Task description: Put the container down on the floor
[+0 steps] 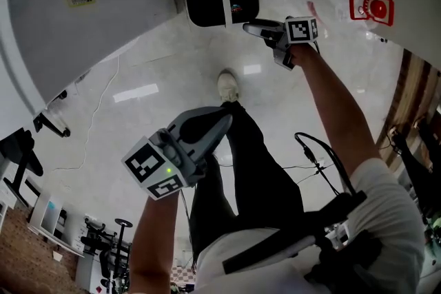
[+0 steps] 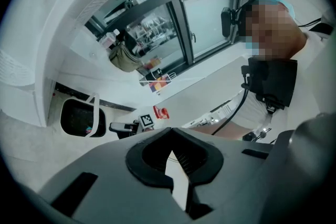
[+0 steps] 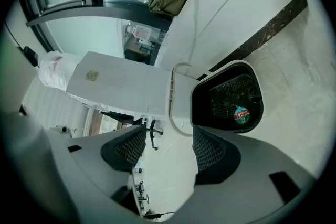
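Note:
The container [image 1: 222, 1] is a black basket with a white rim and a white hoop handle. It stands on the pale floor by the wall, also in the left gripper view [image 2: 79, 117] and the right gripper view [image 3: 228, 99]. My right gripper [image 1: 249, 27] hovers just right of it, clear of it, jaws open and empty [image 3: 168, 139]; the white handle [image 3: 172, 99] shows beyond the gap. My left gripper [image 1: 210, 126] hangs lower over the person's leg, jaws shut on nothing [image 2: 169, 136].
A large white cabinet [image 1: 83, 10] fills the left. The person's dark trouser leg and white shoe [image 1: 227, 86] stand behind the container. A white unit with a red sign [image 1: 371, 8] is at right. Cables [image 1: 96, 113] trail over the floor, and a chair base [image 1: 52, 124] is at left.

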